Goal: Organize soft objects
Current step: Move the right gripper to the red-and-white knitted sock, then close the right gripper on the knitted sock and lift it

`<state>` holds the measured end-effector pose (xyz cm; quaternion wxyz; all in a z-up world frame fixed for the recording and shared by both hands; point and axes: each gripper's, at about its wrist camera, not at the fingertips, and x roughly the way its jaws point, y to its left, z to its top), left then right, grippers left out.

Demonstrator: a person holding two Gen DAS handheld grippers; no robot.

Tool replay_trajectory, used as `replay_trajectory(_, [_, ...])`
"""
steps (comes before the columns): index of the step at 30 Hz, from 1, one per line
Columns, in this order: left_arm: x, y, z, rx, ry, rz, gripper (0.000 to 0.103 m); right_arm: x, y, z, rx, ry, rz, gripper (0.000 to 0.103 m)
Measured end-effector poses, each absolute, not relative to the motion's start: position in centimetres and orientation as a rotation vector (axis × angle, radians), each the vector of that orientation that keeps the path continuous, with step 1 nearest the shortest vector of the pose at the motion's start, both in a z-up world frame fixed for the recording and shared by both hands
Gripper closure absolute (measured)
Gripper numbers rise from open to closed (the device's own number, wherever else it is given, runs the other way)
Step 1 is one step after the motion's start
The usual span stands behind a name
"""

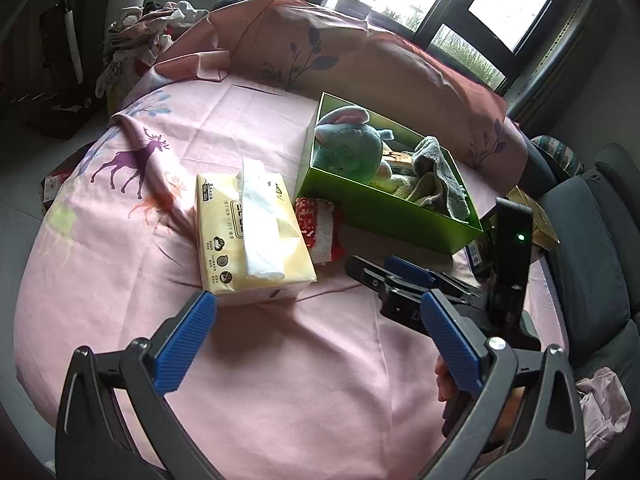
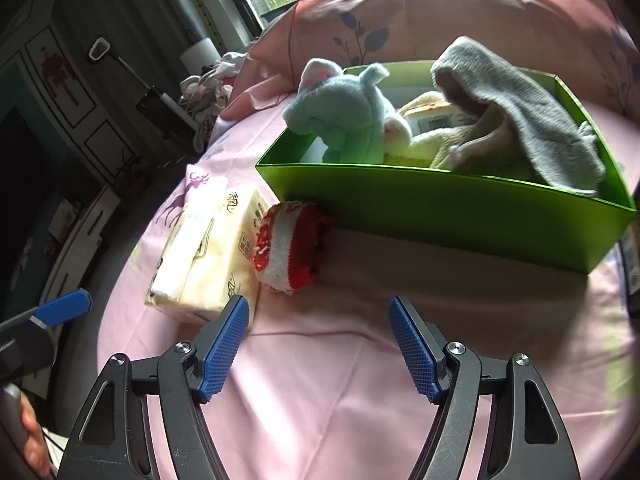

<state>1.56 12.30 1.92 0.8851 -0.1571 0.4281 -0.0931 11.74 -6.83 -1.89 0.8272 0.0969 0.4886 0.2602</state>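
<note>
A green box (image 1: 384, 212) (image 2: 460, 212) on the pink bed holds a blue plush elephant (image 1: 348, 144) (image 2: 344, 116), a grey cloth (image 1: 440, 176) (image 2: 520, 120) and a cream soft toy (image 2: 424, 136). A red and white knitted sock (image 1: 320, 228) (image 2: 288, 244) lies against the box's front left corner. A yellow tissue pack (image 1: 252, 232) (image 2: 208, 252) lies left of it. My left gripper (image 1: 316, 320) is open and empty, just short of the tissue pack. My right gripper (image 2: 320, 320) is open and empty, short of the sock; it also shows in the left wrist view (image 1: 404, 276).
A pink pillow (image 1: 340, 48) lies behind the box. A pile of clothes (image 1: 140, 32) sits at the bed's far left corner. A dark chair (image 1: 592, 248) stands right of the bed. A cabinet (image 2: 60, 92) stands on the left.
</note>
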Motion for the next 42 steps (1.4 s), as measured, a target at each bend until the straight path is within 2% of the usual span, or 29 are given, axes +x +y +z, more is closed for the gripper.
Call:
replay_trajectory(3, [2.0,12.5,1.7,-0.323,0.901,-0.191,0.001,13.9,-5.3,-3.3,0.248,1.067,0.554,0.040])
replay_trajectory(4, [2.2,12.5,1.6,-0.322,0.906,-0.193,0.001,14.4,-4.9,-3.8,0.260,1.082,0.562,0.044])
replay_trajectory(5, [2.3,12.4,1.4,-0.321,0.910,-0.195,0.001,14.8,-4.5,-4.2,0.268,1.097,0.581,0.062])
replay_trajectory(6, [2.5,12.4,1.3,-0.320,0.913,-0.196,0.001,15.1,-4.2,-4.6,0.287,1.113,0.612,0.076])
replay_trajectory(7, [2.6,12.3,1.2,-0.318,0.917,-0.198,0.001,15.0,-4.1,-4.4,0.285,1.105,0.613,0.076])
replay_trajectory(9, [3.0,12.0,0.8,-0.316,0.929,-0.203,0.001,14.3,-4.3,-3.6,0.257,1.077,0.613,0.086])
replay_trajectory(16, [4.1,8.6,-0.6,-0.285,0.984,-0.287,0.001,9.5,-10.0,-0.6,0.233,1.053,0.647,0.086])
replay_trajectory(23, [5.3,1.1,-3.5,-0.206,1.100,-0.427,0.002,4.8,-16.4,-0.5,0.201,1.136,0.590,0.085])
replay_trajectory(25, [5.7,-0.7,-4.3,-0.170,1.118,-0.442,0.002,4.1,-17.2,-0.9,0.179,1.152,0.559,0.083])
replay_trajectory(26, [5.8,-1.4,-4.6,-0.156,1.128,-0.439,0.003,3.8,-17.5,-1.1,0.180,1.161,0.546,0.076])
replay_trajectory(28, [6.0,-2.3,-5.0,-0.149,1.146,-0.445,0.009,3.2,-18.2,-1.1,0.181,1.159,0.530,0.064])
replay_trajectory(29, [6.0,-2.5,-5.1,-0.150,1.152,-0.449,0.012,2.9,-18.3,-1.1,0.180,1.151,0.533,0.055])
replay_trajectory(30, [6.0,-2.7,-5.2,-0.147,1.155,-0.450,0.012,2.6,-18.4,-1.1,0.183,1.140,0.542,0.051])
replay_trajectory(32, [5.8,-2.9,-5.2,-0.133,1.156,-0.454,0.015,2.2,-18.7,-1.2,0.196,1.126,0.564,0.051])
replay_trajectory(33, [5.8,-3.0,-5.3,-0.134,1.159,-0.461,0.024,2.1,-18.7,-1.3,0.201,1.122,0.571,0.051])
replay_trajectory(35, [5.8,-3.3,-5.6,-0.141,1.180,-0.466,0.036,2.1,-18.6,-1.5,0.197,1.117,0.568,0.051])
replay_trajectory(42, [5.2,-4.3,-6.0,-0.129,1.206,-0.498,0.063,2.4,-17.5,-2.2,0.169,1.125,0.569,0.051])
